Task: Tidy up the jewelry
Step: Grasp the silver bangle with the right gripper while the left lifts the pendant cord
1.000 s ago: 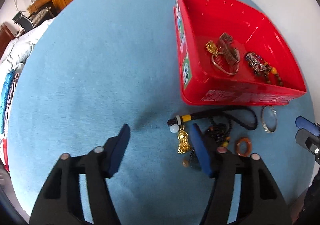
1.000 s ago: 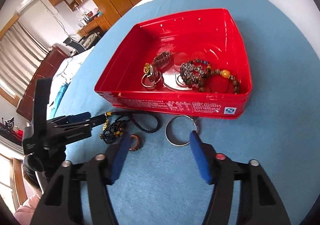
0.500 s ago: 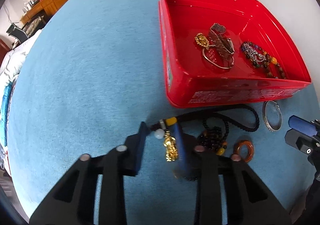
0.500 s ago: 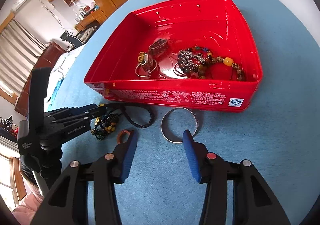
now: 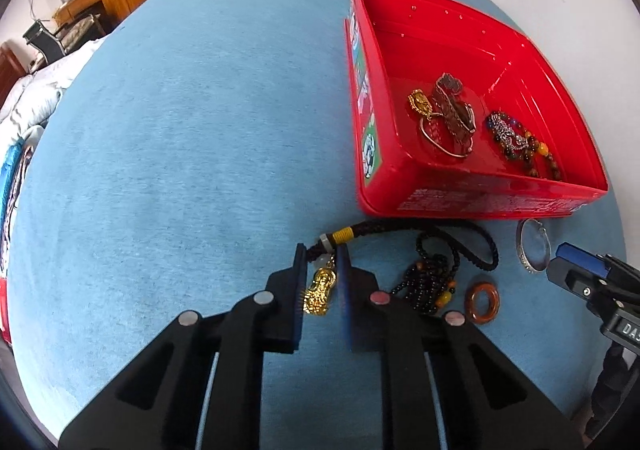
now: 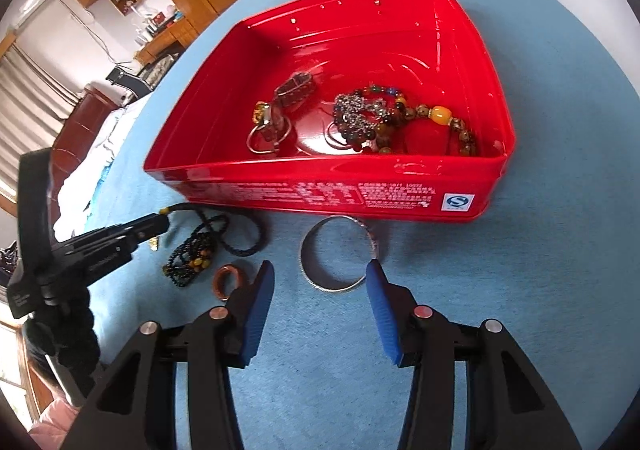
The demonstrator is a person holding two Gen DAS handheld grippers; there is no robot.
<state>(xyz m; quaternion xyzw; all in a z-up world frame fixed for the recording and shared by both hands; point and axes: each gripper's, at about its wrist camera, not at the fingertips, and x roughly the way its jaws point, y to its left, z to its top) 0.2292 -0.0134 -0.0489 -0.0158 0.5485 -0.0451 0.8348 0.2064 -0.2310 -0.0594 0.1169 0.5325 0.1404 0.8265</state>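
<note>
Now, beside the red rectangular metal tin (image 5: 460, 206) on the blue tabletop (image 5: 180, 150), the left gripper (image 5: 322, 264) is narrowing its jaws around the black braided cord's gold figurine pendant (image 5: 319, 292); the right gripper (image 6: 320, 282) is hovering released over the silver bangle (image 6: 340, 250).

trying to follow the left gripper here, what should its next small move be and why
Probably finish closing, then lift. The left gripper has its fingers narrowed around the gold pendant and the cord end of the black necklace, which lies outside the red tin.
</note>
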